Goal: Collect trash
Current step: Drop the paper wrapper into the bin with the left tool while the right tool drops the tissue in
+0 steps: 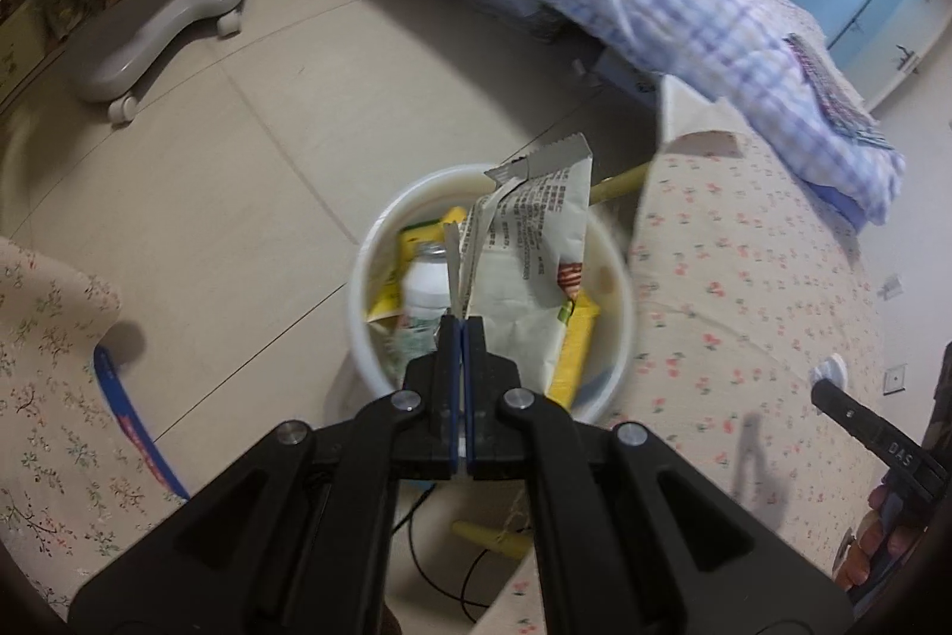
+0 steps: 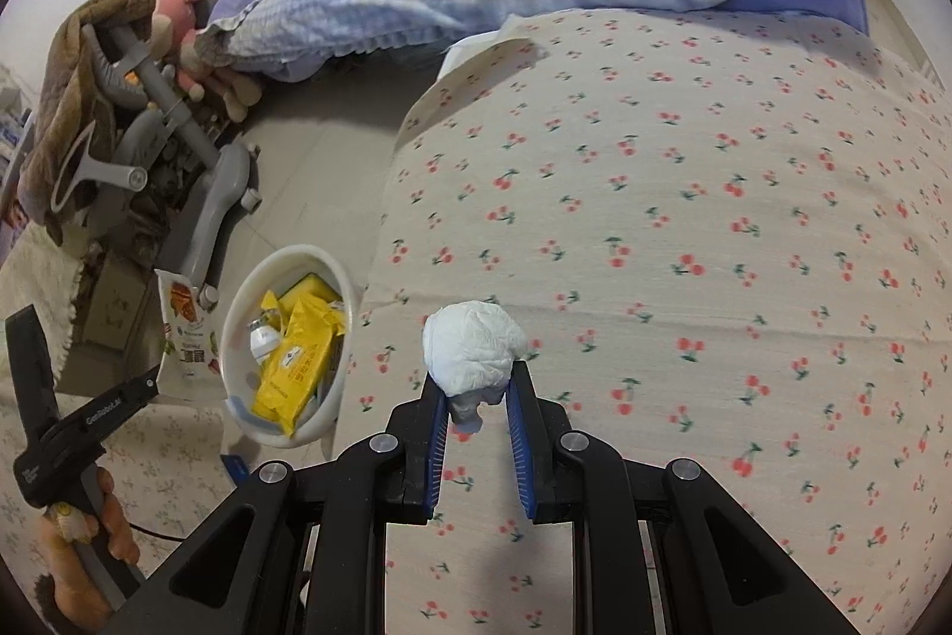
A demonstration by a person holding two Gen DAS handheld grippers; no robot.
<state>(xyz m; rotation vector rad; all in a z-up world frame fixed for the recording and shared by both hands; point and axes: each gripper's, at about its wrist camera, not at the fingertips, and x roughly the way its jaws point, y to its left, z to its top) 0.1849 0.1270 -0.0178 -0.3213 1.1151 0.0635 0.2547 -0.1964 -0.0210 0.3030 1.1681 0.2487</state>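
Inside bin (image 1: 381, 337): yellow packets (image 2: 297, 355), bottle (image 1: 425, 287)

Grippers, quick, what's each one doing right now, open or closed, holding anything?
Left gripper: shut on the torn white printed snack wrapper, above the white round plastic bin.
Right gripper: open around the crumpled white tissue ball, not clamped.

1 white bin (image 2: 333, 415), 1 wrapper (image 1: 529, 266), 1 tissue wad (image 2: 473, 346), 2 yellow packets (image 2: 297, 361).
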